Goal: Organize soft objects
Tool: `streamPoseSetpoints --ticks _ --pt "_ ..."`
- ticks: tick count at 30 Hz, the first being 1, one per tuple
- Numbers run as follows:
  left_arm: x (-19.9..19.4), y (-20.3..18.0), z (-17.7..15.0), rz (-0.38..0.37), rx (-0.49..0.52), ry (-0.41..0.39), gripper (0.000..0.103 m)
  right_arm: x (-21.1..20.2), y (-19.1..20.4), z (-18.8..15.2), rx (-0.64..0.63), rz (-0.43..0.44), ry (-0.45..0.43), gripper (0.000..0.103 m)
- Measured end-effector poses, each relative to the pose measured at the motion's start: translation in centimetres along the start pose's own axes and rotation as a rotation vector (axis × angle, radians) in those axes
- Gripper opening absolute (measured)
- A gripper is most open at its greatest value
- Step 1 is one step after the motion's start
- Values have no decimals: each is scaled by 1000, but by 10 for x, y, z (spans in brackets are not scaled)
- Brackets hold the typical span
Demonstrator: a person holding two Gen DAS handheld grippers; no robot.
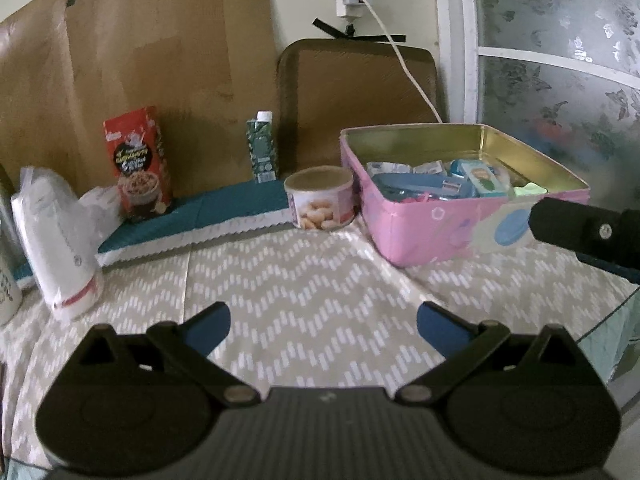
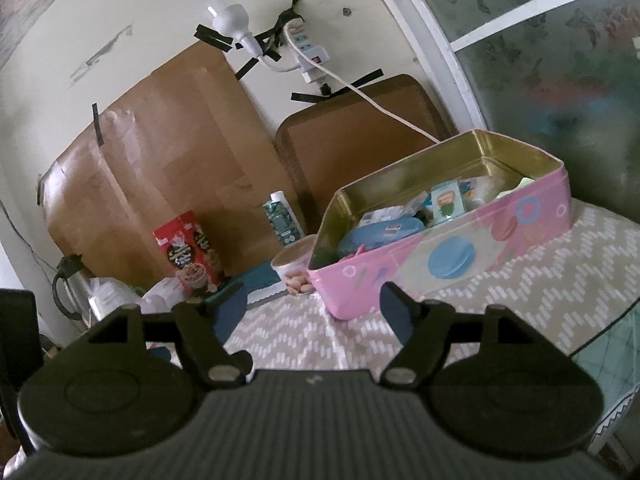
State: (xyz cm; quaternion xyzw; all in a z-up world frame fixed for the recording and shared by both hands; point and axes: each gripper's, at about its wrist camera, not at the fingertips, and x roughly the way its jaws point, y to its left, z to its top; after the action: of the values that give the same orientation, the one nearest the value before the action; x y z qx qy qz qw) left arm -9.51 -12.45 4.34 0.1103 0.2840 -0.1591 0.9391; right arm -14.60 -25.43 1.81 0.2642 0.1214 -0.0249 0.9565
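Observation:
A pink tin box [image 1: 436,228] stands open on the patterned tablecloth, filled with several small packets and soft items; it also shows in the right wrist view [image 2: 460,248]. A white plastic soft pack [image 1: 56,248] stands at the left. My left gripper [image 1: 323,326] is open and empty, low over the cloth in front of the tin. My right gripper [image 2: 314,312] is open and empty, raised just in front of the tin's near corner. Part of the right gripper [image 1: 588,232] shows at the right edge of the left wrist view.
A nut can [image 1: 322,202], a green carton [image 1: 263,148] and a red cereal box [image 1: 138,164] stand along the back by a teal mat [image 1: 208,216]. Cardboard [image 1: 140,60] and a brown tray [image 1: 356,92] lean on the wall. A kettle [image 2: 74,292] stands far left. The table edge [image 2: 600,340] runs at the right.

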Motion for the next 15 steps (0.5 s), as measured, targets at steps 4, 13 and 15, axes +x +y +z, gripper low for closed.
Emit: streamPoseSetpoints --ticks 4,13,15 --pt "0 3 -9 0 -17 16 103 -1 1 -4 -2 -3 15 80" --pt "1 9 -16 33 -39 36 103 0 6 -12 -14 5 44 83" --pt "1 10 -17 35 -40 41 103 0 6 -12 -12 9 47 85"
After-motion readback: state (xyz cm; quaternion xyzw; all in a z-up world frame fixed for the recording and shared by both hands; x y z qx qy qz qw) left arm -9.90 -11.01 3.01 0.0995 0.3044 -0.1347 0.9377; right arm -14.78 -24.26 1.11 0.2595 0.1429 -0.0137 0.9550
